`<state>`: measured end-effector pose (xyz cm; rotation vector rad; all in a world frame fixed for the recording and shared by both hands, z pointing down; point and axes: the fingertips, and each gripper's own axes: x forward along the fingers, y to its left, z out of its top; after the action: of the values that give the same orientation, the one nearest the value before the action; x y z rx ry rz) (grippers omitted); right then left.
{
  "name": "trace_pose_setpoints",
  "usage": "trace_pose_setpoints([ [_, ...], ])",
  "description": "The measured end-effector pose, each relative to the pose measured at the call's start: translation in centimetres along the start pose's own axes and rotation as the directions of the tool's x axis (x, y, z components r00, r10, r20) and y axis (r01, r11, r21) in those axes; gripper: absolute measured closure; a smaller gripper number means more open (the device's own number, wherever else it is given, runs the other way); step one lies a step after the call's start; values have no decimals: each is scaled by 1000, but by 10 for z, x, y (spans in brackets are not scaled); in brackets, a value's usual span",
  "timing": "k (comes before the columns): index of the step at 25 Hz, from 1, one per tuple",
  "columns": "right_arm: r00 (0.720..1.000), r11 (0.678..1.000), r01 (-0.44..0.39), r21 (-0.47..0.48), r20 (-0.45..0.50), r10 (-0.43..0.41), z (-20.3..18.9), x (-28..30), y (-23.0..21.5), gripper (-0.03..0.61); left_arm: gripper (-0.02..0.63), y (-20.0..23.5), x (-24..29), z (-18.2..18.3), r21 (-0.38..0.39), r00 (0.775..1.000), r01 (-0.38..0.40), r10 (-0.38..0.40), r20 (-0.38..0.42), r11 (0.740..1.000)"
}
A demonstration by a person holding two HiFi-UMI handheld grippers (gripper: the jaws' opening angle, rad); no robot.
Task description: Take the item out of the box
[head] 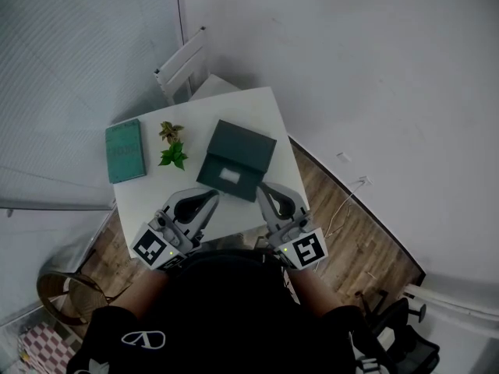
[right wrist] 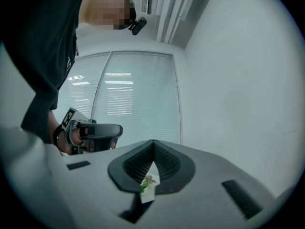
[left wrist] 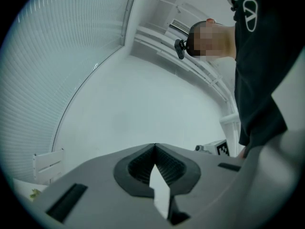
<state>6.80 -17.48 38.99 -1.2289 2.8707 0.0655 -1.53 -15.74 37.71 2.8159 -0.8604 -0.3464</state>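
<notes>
Right now I have both grippers clenched with nothing in them. In the left gripper view the left gripper [left wrist: 155, 147] has its jaws meeting at the tips with only wall beyond, and in the right gripper view the right gripper [right wrist: 153, 142] is closed the same way.

From the head view, the dark green box [head: 236, 160] sits on the small white table [head: 234, 107], right of centre. A white patch [head: 230, 178] shows on its near part; I cannot tell whether that is the item. The left gripper [head: 212, 195] is near the box's near left corner and the right gripper [head: 262, 187] near its near right corner. Left of the box stands a small plant [head: 172, 145], and further left lies a teal book [head: 125, 150]. A white chair [head: 183, 65] stands at the table's far side.
</notes>
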Motion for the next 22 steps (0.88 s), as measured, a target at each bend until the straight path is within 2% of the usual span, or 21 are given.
trace_pose_setpoints([
  [7, 995, 998, -54, -12, -89, 52, -15, 6, 3, 571, 607, 2, 1, -2, -10, 1000, -9, 9, 6, 1000],
  [8, 992, 998, -64, -25, -114, 61, -19, 9, 4, 520, 607, 3, 1, -2, -10, 1000, -12, 12, 7, 1000],
  [9, 988, 997, -71, -41, -141, 65, -23, 13, 4, 246, 607, 3, 1, -2, -13, 1000, -16, 16, 8, 1000],
  [10, 984, 995, -77, -62, -164, 66, -27, 17, 5, 35, 609, 4, 0, -2, -15, 1000, -20, 20, 9, 1000],
  [14, 973, 984, -93, -154, -223, 57, -35, 26, 9, -6, 607, 8, -7, -4, -21, 999, -41, 41, 14, 999],
  [22, 935, 975, -170, -146, -337, 113, -75, 45, 12, 3, 607, 12, -27, -10, -39, 995, -93, 94, 21, 995],
])
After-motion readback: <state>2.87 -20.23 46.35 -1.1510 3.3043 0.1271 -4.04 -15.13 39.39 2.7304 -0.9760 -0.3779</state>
